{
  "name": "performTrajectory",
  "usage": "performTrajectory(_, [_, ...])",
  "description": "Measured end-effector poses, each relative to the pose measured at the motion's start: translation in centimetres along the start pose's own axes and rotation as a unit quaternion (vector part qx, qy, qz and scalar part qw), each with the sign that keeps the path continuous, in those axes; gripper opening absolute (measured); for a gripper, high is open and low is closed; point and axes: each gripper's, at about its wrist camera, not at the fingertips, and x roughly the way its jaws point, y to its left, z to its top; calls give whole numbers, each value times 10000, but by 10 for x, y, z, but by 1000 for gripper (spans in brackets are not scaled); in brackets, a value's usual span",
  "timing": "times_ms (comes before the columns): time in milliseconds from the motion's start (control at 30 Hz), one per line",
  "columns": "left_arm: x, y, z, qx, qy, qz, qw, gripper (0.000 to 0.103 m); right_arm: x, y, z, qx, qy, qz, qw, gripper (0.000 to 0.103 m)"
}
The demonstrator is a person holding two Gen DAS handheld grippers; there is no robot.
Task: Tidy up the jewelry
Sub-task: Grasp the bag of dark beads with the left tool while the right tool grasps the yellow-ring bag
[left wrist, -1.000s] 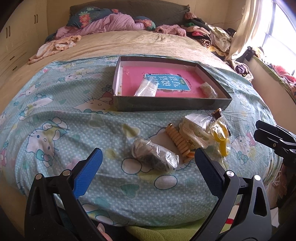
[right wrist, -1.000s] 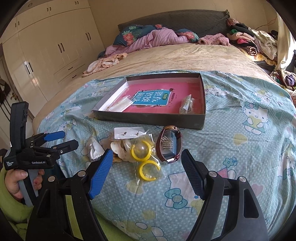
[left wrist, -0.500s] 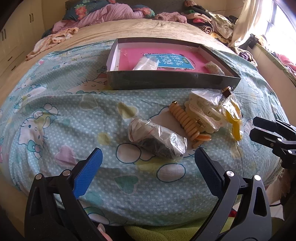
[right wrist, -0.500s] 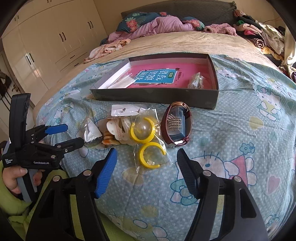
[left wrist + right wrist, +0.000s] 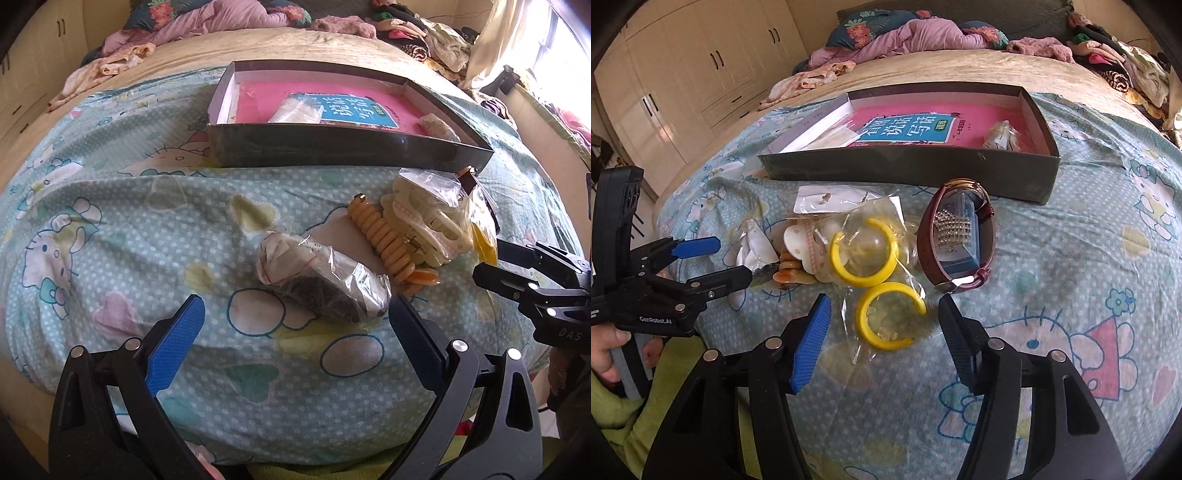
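A grey cardboard box (image 5: 343, 149) (image 5: 908, 170) with a pink book and two small bags inside lies on the bed. In front of it sits a jewelry pile: a clear bag of dark pieces (image 5: 321, 280), an orange bead bracelet (image 5: 388, 240), cream hair clips (image 5: 428, 221), bagged yellow hoop earrings (image 5: 882, 284), an earring card (image 5: 831, 199) and a maroon watch (image 5: 956, 243). My left gripper (image 5: 293, 328) (image 5: 713, 260) is open, its fingers on either side of the near end of the clear bag. My right gripper (image 5: 882, 325) (image 5: 487, 258) is open around the lower yellow hoop.
A Hello Kitty sheet (image 5: 110, 221) covers the near bed. Crumpled clothes and bedding (image 5: 923, 33) lie at the head of the bed. White wardrobes (image 5: 683, 74) stand at the left. The bed's front edge is just below the grippers.
Both grippers have moved forward and down toward the pile. The left one now frames the clear bag; the right one now frames the lower yellow hoop. Both stay open.
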Motion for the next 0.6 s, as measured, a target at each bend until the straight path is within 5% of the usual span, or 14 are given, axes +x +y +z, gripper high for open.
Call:
performTrajectory(467, [21, -4, 11, 187, -8, -81, 9998, 93, -6, 4, 1, -204, -202, 78, 9996, 46])
performTrajectory(533, [20, -5, 11, 232, -51, -94, 9997, 88, -12, 4, 2, -200, -255, 97, 9994, 46])
performTrajectory(600, [17, -8, 12, 311, -129, -176, 9993, 68, -19, 4, 4, -191, -316, 125, 9992, 46])
